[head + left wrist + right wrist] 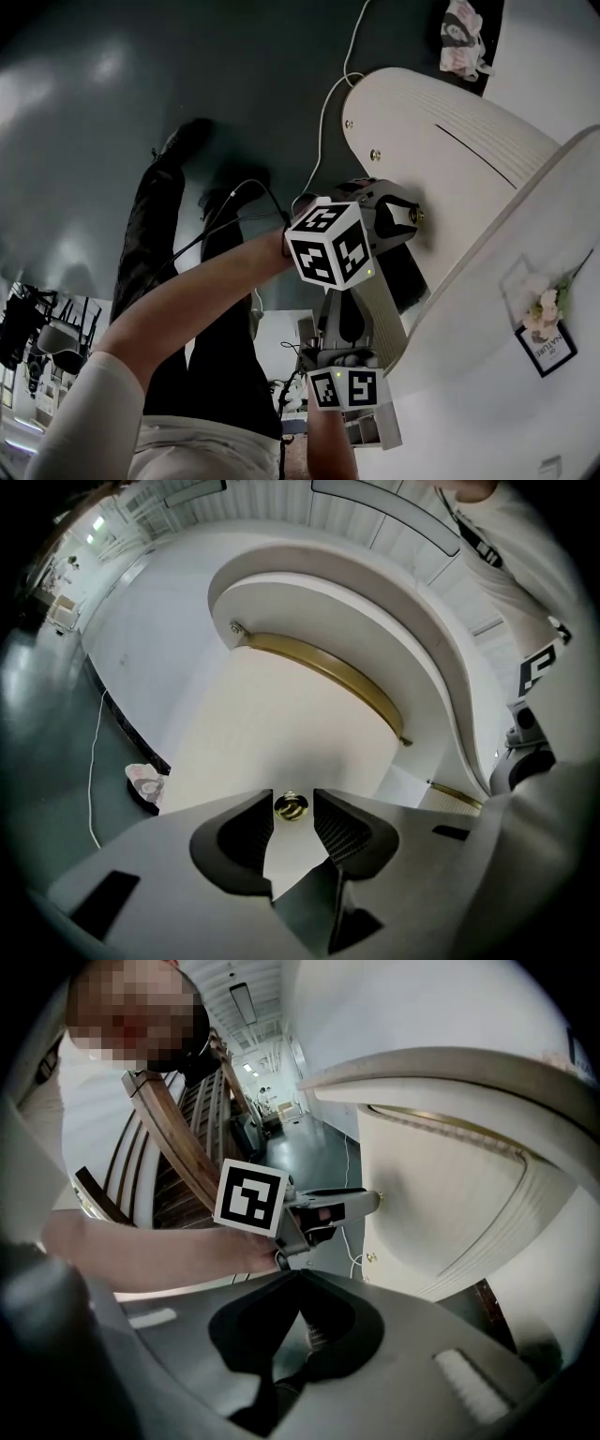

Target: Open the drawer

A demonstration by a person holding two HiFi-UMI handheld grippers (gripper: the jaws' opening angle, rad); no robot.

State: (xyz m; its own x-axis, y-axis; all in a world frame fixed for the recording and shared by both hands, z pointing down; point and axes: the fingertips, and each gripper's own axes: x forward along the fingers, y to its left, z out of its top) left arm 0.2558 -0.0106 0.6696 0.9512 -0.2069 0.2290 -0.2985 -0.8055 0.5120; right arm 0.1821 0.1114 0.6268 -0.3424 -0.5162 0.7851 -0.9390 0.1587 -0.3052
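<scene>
The drawer front (450,159) is a white curved panel with a small brass knob (291,805). In the left gripper view the knob sits between the tips of my left gripper (292,808), whose dark pads stand a little apart on either side of it without pressing. In the head view my left gripper (413,217), with its marker cube (328,244), points level at the panel. My right gripper (361,427) hangs lower, pointing down, away from the drawer. Its fingertips (299,1271) meet with nothing between them. From the right gripper view the left gripper (373,1200) shows against the white front.
A curved brass strip (328,672) runs above the drawer front under the white tabletop (450,649). A white cable (328,112) trails over the dark floor, and a pink cloth (461,37) lies by the furniture's base. The person's legs (159,244) stand to the left.
</scene>
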